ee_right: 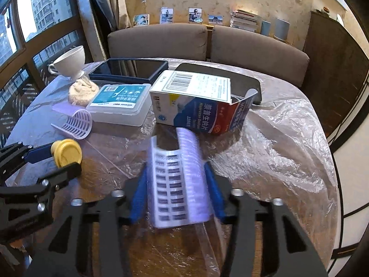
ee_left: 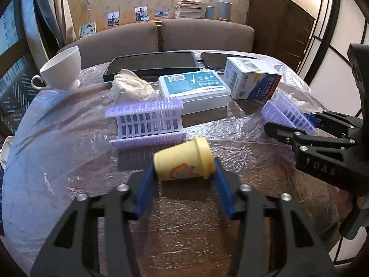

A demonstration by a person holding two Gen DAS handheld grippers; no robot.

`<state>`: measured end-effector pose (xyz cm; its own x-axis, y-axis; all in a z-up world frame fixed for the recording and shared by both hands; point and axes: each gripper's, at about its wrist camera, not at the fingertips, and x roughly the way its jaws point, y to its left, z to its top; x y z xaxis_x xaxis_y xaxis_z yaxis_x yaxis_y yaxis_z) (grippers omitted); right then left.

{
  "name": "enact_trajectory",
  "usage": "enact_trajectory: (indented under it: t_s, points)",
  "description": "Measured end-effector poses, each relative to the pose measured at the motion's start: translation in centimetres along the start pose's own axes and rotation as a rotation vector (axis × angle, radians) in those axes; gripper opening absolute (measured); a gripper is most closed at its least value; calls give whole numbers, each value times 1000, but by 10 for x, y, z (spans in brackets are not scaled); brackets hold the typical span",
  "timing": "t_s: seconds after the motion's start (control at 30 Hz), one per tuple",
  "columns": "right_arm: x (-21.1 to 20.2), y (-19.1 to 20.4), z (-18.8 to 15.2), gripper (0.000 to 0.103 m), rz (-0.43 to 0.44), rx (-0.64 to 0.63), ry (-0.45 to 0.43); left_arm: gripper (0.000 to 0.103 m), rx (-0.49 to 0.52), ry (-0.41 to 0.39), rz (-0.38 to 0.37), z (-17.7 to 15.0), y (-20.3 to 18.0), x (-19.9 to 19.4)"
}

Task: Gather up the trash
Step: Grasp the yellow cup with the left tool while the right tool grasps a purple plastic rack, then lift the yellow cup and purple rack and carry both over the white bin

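My left gripper is shut on a small yellow cup lying sideways between its blue pads, above the table. It also shows in the right wrist view at the left. My right gripper is shut on a purple slotted plastic piece, held lengthwise between the pads; it also shows in the left wrist view. A second purple slotted piece lies on the table, also in the right wrist view. A crumpled tissue wad sits behind it. An opened medicine carton lies ahead.
A round table under clear plastic film. On it stand a white cup, a black tray, a dental floss box and a dark flat slab. A brown sofa is behind.
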<state>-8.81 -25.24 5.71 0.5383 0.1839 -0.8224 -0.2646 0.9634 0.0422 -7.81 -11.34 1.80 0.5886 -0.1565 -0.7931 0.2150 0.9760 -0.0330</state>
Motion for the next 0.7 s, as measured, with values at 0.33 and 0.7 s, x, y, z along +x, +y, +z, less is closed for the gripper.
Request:
enact_trajectory:
  t_s: [0.33, 0.7]
  points:
    - [-11, -1, -1, 42, 46, 32, -20, 48, -10, -20, -16, 0, 1, -11]
    - [-25, -2, -7, 42, 108, 91, -3, 48, -14, -20, -37, -5, 3, -21]
